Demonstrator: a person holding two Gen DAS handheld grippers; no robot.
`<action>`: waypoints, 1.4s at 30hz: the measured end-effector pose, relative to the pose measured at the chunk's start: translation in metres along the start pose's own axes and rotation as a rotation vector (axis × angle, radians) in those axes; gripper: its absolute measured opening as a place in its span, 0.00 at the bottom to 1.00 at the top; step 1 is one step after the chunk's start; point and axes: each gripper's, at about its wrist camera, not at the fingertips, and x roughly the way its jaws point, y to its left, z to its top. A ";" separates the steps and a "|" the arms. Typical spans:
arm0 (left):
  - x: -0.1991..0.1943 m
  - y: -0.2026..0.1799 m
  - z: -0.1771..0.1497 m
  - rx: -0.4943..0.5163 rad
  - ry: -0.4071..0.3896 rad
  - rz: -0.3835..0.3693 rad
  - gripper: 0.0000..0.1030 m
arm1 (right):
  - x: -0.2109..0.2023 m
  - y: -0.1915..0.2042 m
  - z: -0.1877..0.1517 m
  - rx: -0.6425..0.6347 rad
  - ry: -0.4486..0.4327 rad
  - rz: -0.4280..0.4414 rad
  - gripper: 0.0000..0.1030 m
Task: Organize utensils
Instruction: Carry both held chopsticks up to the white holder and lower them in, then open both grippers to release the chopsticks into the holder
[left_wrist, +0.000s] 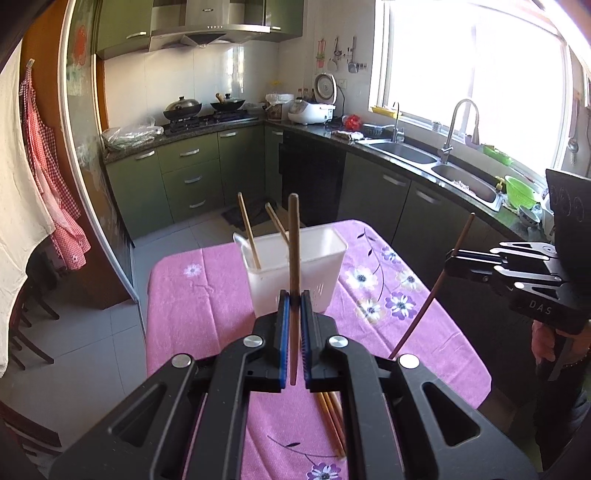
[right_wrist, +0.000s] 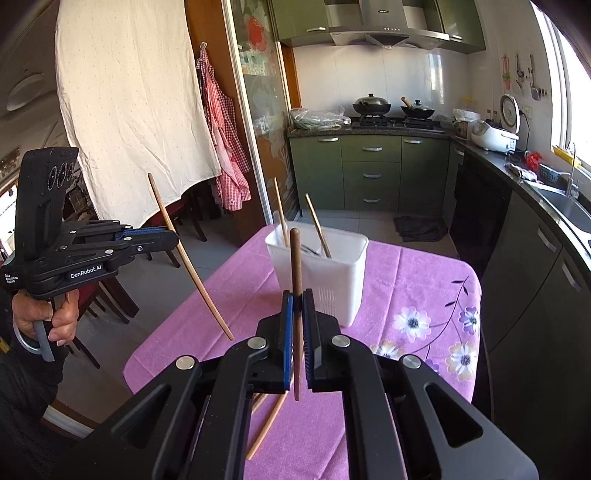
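A white plastic utensil holder (left_wrist: 295, 271) (right_wrist: 317, 269) stands on the pink flowered tablecloth with two chopsticks (left_wrist: 249, 230) (right_wrist: 281, 212) and a white spoon (left_wrist: 239, 240) in it. My left gripper (left_wrist: 294, 295) is shut on a light brown chopstick (left_wrist: 293, 258), held upright above the table in front of the holder; it also shows at the left of the right wrist view (right_wrist: 173, 236). My right gripper (right_wrist: 297, 297) is shut on a dark brown chopstick (right_wrist: 295, 266), held upright; it shows at the right of the left wrist view (left_wrist: 448, 260).
Several loose chopsticks (left_wrist: 332, 421) (right_wrist: 267, 424) lie on the tablecloth (left_wrist: 184, 302) near me. Green kitchen cabinets, a stove with woks (left_wrist: 203, 107), a sink (left_wrist: 424, 155) and a window surround the table. Chairs (right_wrist: 110, 295) stand to the left.
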 end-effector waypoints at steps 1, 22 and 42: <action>-0.003 0.000 0.010 0.000 -0.020 0.001 0.06 | -0.002 -0.001 0.011 0.000 -0.013 -0.003 0.06; 0.078 0.019 0.090 -0.058 -0.150 0.062 0.06 | 0.073 -0.038 0.133 0.004 -0.114 -0.124 0.06; 0.118 0.022 0.051 -0.035 -0.069 0.119 0.20 | 0.118 -0.049 0.089 0.021 0.005 -0.088 0.07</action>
